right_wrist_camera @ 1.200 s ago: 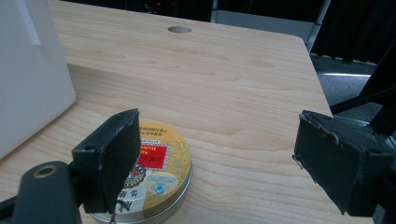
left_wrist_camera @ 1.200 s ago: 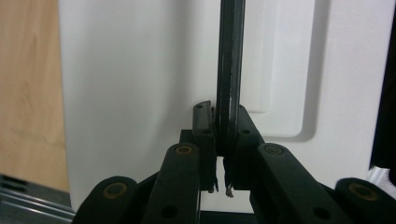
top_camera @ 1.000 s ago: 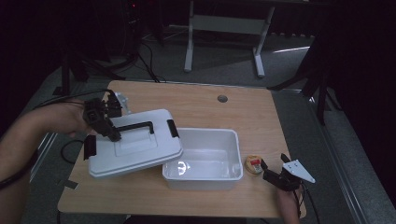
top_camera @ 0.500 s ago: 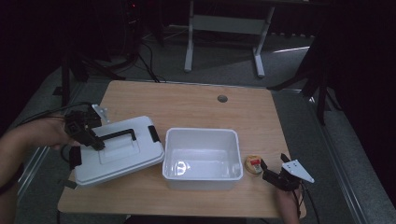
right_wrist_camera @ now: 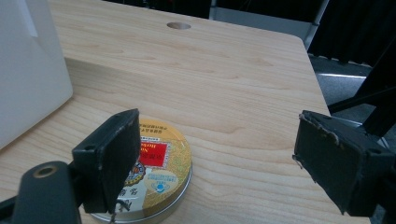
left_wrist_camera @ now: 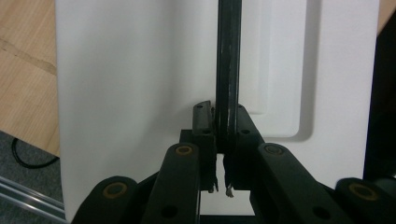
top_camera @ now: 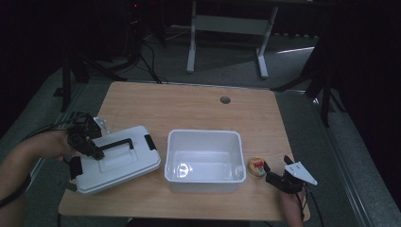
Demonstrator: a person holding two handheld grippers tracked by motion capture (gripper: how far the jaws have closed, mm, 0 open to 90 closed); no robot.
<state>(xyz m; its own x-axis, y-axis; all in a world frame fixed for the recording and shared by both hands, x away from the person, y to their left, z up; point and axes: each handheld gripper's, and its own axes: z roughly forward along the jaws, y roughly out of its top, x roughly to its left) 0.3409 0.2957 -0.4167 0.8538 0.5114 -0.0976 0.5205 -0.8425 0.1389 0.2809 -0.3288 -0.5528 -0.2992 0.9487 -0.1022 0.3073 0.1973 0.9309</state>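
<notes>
My left gripper (top_camera: pixel 89 144) is shut on the black handle (top_camera: pixel 117 143) of a white box lid (top_camera: pixel 123 165), which sits low over the table's left front, left of the white bin (top_camera: pixel 205 134). I cannot tell whether the lid rests on the wood. In the left gripper view the jaws pinch the handle bar (left_wrist_camera: pixel 229 70) above the lid's top (left_wrist_camera: pixel 140 93). My right gripper (top_camera: pixel 275 178) stands open on the table beside a small round gold tin (top_camera: pixel 257 167). In the right gripper view the tin (right_wrist_camera: pixel 159 168) lies by the left finger (right_wrist_camera: pixel 114 154), untouched.
The bin's wall (right_wrist_camera: pixel 28 65) is just left of the tin. A cable hole (top_camera: pixel 225 100) marks the wooden table's (top_camera: pixel 189 109) far middle. The lid's near corner reaches the table's left edge. A desk frame (top_camera: pixel 227 23) and floor cables stand beyond.
My left gripper has carried the lid leftward and down, away from the bin's left rim. The right gripper and tin have not moved.
</notes>
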